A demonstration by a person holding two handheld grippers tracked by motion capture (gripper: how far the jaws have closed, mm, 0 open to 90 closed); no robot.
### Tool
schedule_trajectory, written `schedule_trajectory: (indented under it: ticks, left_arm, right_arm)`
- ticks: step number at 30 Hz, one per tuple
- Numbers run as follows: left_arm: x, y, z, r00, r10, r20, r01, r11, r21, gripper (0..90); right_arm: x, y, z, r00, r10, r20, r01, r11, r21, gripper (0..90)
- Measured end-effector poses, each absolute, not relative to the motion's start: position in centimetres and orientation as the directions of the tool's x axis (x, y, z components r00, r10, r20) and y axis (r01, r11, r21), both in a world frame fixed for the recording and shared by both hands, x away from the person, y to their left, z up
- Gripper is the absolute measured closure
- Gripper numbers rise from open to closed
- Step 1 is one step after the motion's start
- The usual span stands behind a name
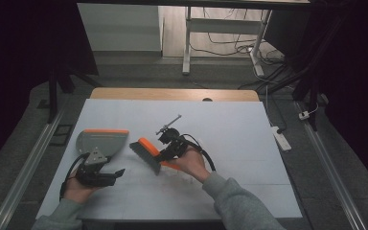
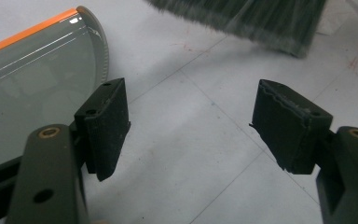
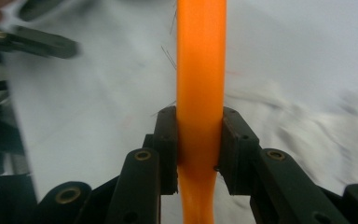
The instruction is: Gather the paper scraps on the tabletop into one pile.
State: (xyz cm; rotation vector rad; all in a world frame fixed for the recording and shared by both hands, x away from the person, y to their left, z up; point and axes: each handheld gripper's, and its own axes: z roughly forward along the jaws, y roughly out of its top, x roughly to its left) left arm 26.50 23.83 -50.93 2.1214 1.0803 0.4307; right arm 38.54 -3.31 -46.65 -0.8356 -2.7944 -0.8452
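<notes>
A grey dustpan (image 1: pixel 98 141) with an orange edge lies at the table's left; its curved rim (image 2: pixel 101 51) fills the left of the left gripper view. My left gripper (image 1: pixel 117 173) sits just in front of it, open, with bare table between its pads (image 2: pixel 106 123). A hand brush with an orange handle (image 1: pixel 148 144) and dark bristles (image 1: pixel 144 157) is held mid-table. My right gripper (image 1: pixel 168 152) is shut on the orange handle (image 3: pixel 200 93), seen between its pads (image 3: pixel 167 140). The bristles (image 2: pixel 247 21) hang at the top of the left gripper view.
The white table sheet (image 1: pixel 230 124) has small pale scraps (image 1: pixel 182 176) near the right hand. A wooden table edge (image 1: pixel 172 94) runs along the back. Behind stand desk legs (image 1: pixel 187 43) and floor cables (image 1: pixel 268 72). A power strip (image 1: pixel 281 137) lies off the right side.
</notes>
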Motion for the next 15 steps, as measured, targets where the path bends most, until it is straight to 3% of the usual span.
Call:
schedule_trajectory:
  ticks: [10,15]
  left_arm:
    - [26.5,23.7,-50.9,0.595,0.803,-0.018,0.568,-0.405,0.717,28.4]
    - [26.5,23.7,-50.9,0.595,0.804,-0.017,0.569,-0.406,0.715,28.3]
  right_arm:
    - [39.0,-7.2,-45.9,-0.812,0.546,0.209,0.569,0.659,0.492,70.5]
    - [38.5,-7.9,-44.2,-0.833,0.506,0.224,0.531,0.617,0.58,70.5]
